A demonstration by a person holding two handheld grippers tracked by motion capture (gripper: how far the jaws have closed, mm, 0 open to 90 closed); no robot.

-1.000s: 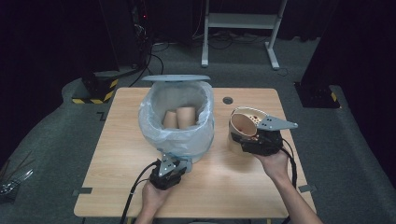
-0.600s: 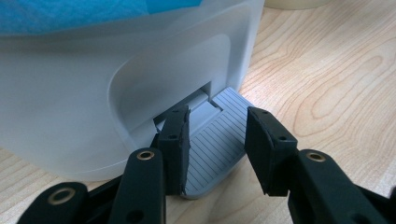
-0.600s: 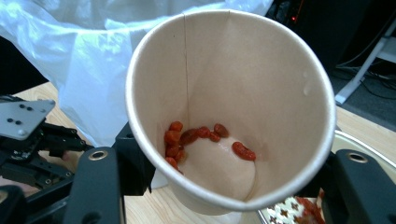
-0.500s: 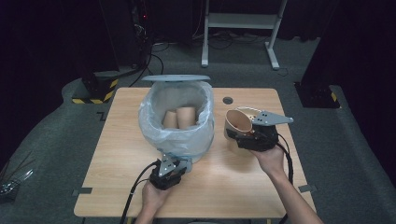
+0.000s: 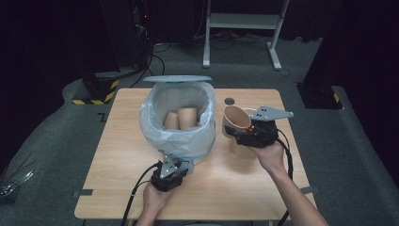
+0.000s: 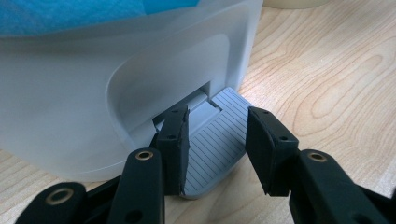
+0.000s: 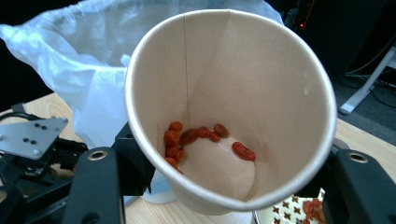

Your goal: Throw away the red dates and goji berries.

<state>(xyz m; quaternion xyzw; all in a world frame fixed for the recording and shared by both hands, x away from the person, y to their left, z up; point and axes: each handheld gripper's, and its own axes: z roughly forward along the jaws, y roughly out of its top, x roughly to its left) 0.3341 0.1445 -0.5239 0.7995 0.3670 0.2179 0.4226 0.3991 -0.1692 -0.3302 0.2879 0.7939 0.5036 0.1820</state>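
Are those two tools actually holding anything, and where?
The right hand-held gripper grips the paper cup by its side walls. The left hand-held gripper holds nothing; its open jaws straddle the bin's pedal.

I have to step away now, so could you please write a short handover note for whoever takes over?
Left claw: open, jaws either side of the bin's pedal, apparently pressing it; lid is up.
Right claw: shut on a paper cup, tilted towards the bin, red bits inside.
Done: two cups already in the bin.
Left: probably bin this cup, then release the pedal.
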